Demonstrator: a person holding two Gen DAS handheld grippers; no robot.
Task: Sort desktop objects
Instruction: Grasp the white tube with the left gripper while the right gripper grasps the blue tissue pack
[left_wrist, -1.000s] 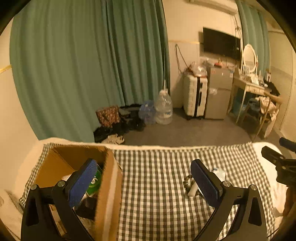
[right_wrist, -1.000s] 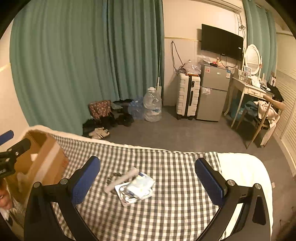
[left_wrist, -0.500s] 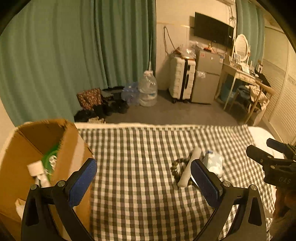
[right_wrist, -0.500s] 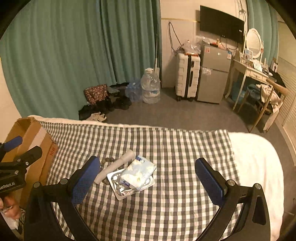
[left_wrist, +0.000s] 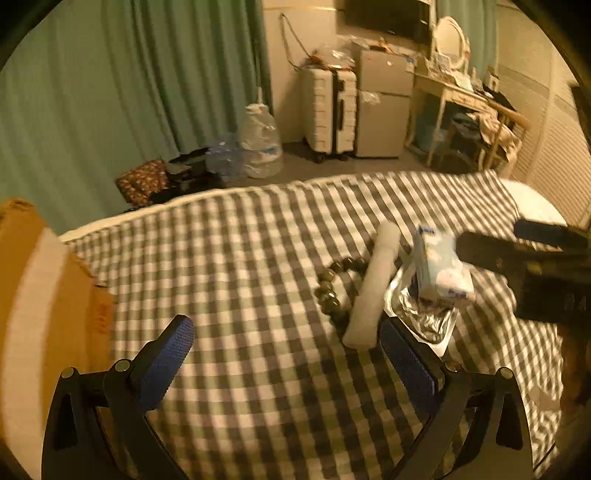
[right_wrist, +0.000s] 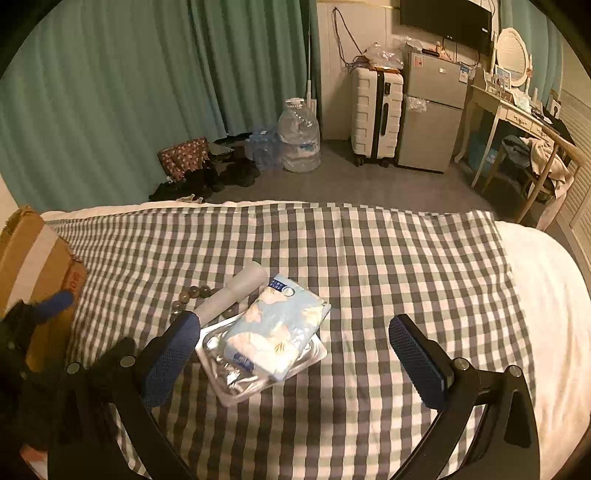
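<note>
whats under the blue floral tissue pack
The tissue pack lies on a shiny foil pouch, whose edges stick out around it. The pouch's middle is covered, and anything beneath it on the checked cloth is hidden.

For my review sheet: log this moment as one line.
left claw open, empty | right claw open, empty | pale blue tissue pack atop silver foil pouch | white tube across bead bracelet | brown cardboard box at left
</note>
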